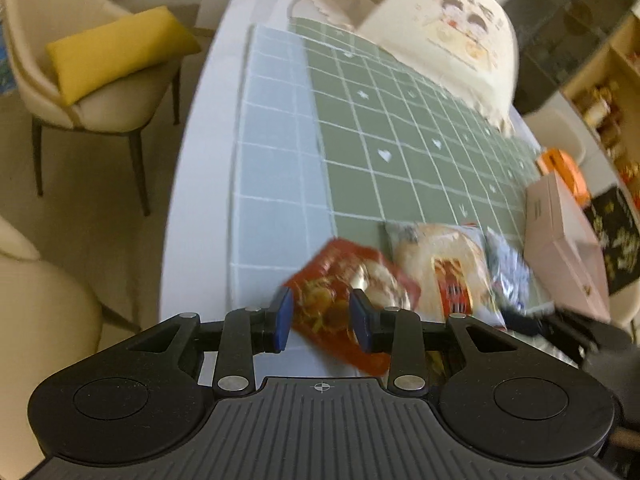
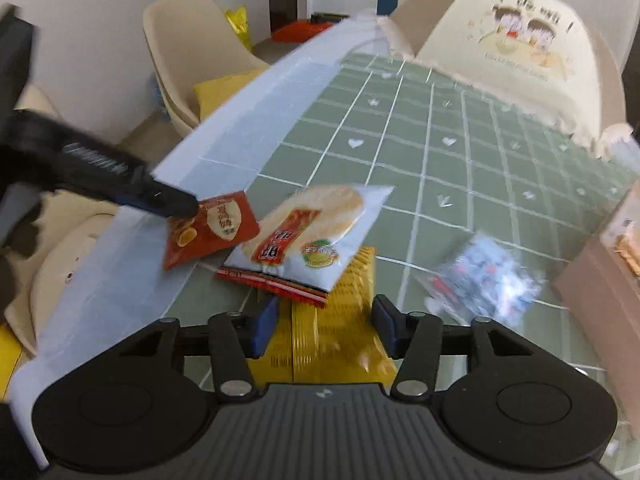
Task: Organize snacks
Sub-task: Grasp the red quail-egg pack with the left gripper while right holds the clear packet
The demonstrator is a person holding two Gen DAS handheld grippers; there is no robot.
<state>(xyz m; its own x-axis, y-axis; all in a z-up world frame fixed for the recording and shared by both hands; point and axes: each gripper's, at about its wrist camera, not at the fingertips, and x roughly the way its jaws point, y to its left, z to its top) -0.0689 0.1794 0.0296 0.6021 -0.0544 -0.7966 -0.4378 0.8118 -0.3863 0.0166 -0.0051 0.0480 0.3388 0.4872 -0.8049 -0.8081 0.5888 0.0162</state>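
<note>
Left gripper (image 1: 322,320): jaws parted, blue pads on either side of the red snack packet (image 1: 348,296) without closing on it; in the right wrist view one finger tip touches that packet's left corner (the frame is blurred, so a pinch cannot be confirmed).
Right gripper (image 2: 324,326): jaws spread wide over the yellow snack packet (image 2: 340,332), pads clear of it.
Red snack packet: just left of the white rice-cracker packet (image 2: 316,236), at the seam of the green grid mat (image 2: 440,152) and the pale blue strip.
White rice-cracker packet: flat on the mat, its near edge overlapping the yellow packet.
Yellow snack packet: directly below the white packet, nearest the right gripper.
Silver-blue packet (image 2: 484,280): right of the white packet, apart from it (too blurred to read).
Pink box (image 1: 564,252): further right of the white packet, beyond the silver-blue one.
</note>
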